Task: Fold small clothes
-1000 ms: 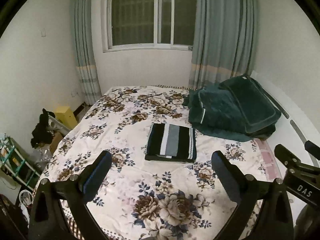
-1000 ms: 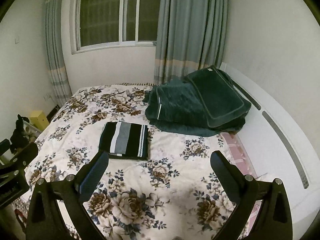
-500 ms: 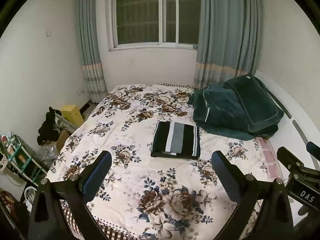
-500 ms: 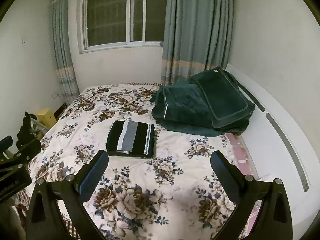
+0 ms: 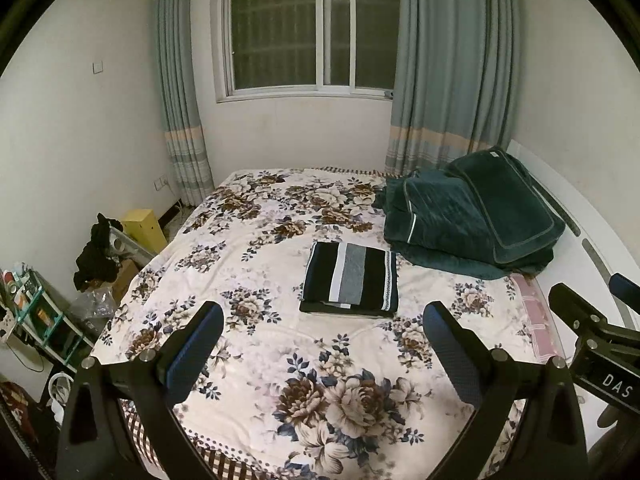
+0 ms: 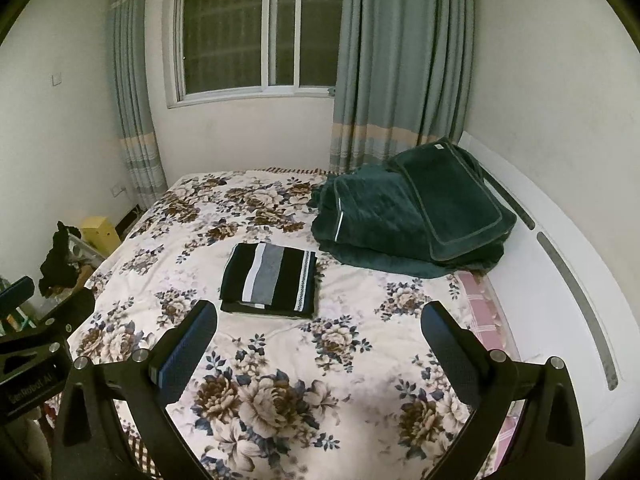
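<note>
One folded garment (image 5: pixel 351 276) – two tongs (image 5: pixel 322 322) (image 6: pixel 318 320) agape.

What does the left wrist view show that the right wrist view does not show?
Only the left wrist view shows the green shelf rack by the floor, and the right gripper at its edge. Only the right wrist view shows the long white headboard and the left gripper at its edge. Both show the folded striped garment on the floral bedspread, the dark green blanket and the window.
</note>
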A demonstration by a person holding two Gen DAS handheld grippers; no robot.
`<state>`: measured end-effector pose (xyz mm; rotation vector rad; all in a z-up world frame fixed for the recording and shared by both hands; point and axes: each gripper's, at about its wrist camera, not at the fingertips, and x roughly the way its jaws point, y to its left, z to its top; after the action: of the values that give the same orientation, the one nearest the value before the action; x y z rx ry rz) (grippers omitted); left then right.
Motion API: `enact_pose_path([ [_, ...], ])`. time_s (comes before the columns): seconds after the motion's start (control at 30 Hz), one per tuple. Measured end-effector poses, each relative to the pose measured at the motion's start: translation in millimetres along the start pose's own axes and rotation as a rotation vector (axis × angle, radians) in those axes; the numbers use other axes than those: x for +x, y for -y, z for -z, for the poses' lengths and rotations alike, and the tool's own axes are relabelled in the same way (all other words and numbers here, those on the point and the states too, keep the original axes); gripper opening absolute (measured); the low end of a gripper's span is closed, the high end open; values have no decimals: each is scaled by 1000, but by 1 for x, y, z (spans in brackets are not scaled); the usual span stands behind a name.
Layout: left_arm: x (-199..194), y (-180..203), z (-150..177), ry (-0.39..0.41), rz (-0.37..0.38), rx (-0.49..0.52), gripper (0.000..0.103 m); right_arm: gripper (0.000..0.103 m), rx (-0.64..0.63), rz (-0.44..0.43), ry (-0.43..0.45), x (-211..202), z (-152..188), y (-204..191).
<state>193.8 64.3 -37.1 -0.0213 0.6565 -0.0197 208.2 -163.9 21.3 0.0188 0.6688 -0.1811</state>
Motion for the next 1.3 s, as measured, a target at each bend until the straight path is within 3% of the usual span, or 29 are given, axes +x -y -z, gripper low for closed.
enact_pose_path([
  [1.3,-11,-7,-11,19,-1,8,102,103,-12,-11,5,12,-11,-5],
])
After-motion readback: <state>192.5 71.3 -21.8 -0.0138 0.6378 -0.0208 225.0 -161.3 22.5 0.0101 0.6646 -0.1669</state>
